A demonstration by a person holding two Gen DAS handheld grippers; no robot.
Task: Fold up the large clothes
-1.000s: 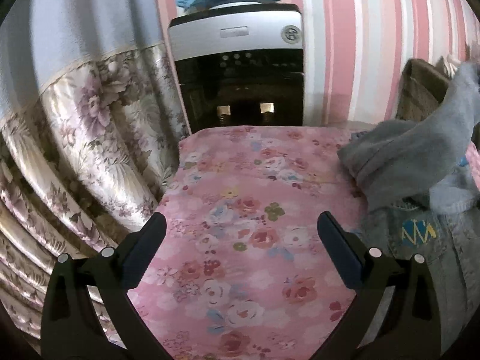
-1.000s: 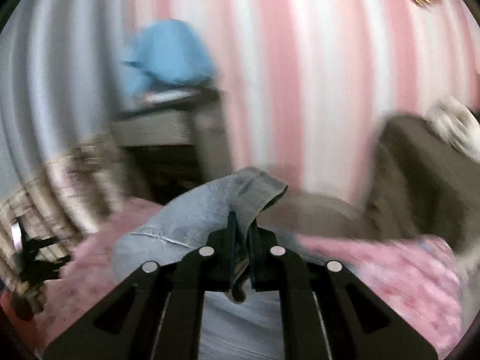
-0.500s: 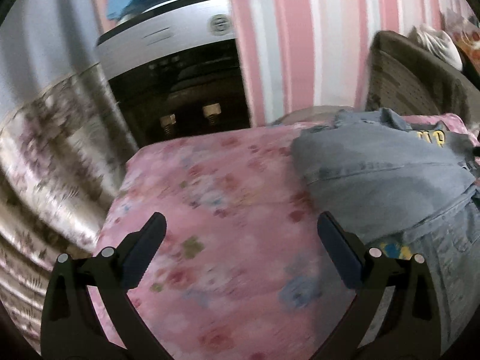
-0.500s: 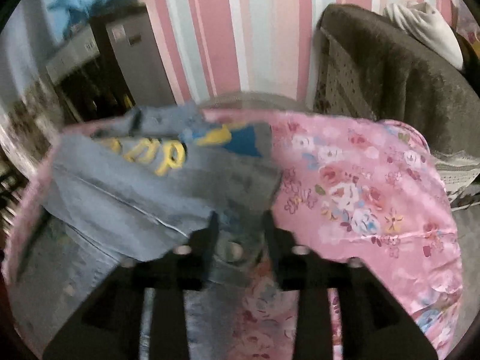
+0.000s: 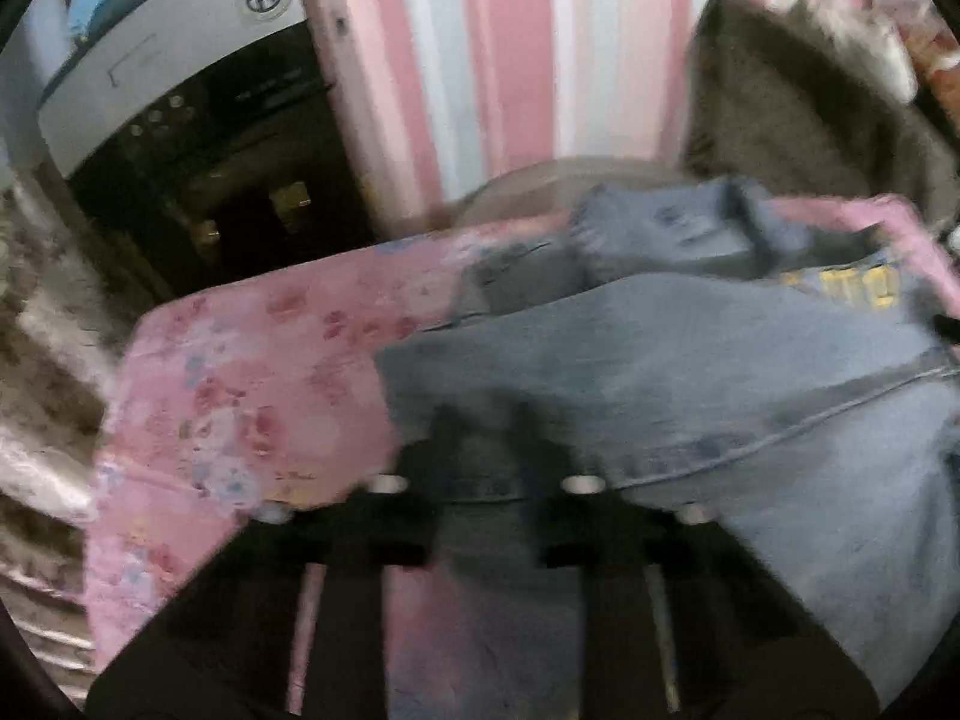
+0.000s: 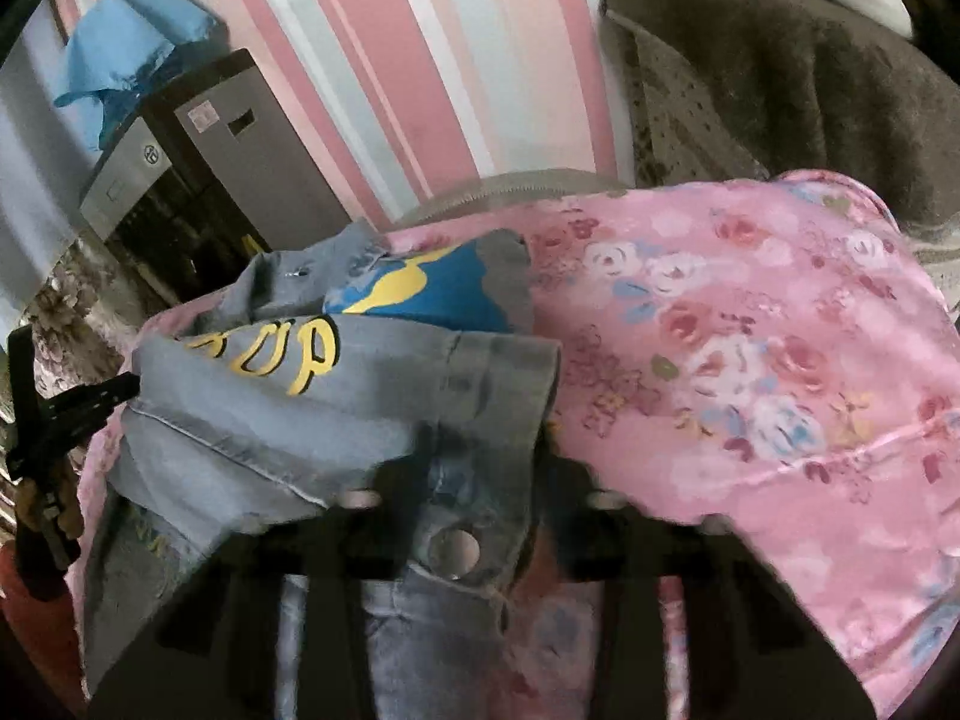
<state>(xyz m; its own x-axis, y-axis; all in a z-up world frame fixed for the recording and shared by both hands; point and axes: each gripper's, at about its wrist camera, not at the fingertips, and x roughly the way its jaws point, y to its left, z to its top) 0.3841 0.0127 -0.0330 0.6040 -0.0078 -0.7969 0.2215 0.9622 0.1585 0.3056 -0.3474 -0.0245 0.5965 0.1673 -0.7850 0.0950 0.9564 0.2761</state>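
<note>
The denim jacket (image 6: 336, 396) lay folded on the pink floral surface (image 6: 750, 360). The left gripper (image 5: 480, 450) had just closed its jaws on the jacket's edge, nearly together. The right gripper (image 6: 480, 480) had its jaws partly apart around the buttoned cuff; whether they pressed it I cannot tell.

Folded denim jacket (image 6: 336, 414) lies on the pink floral cloth (image 6: 750, 360).
</note>
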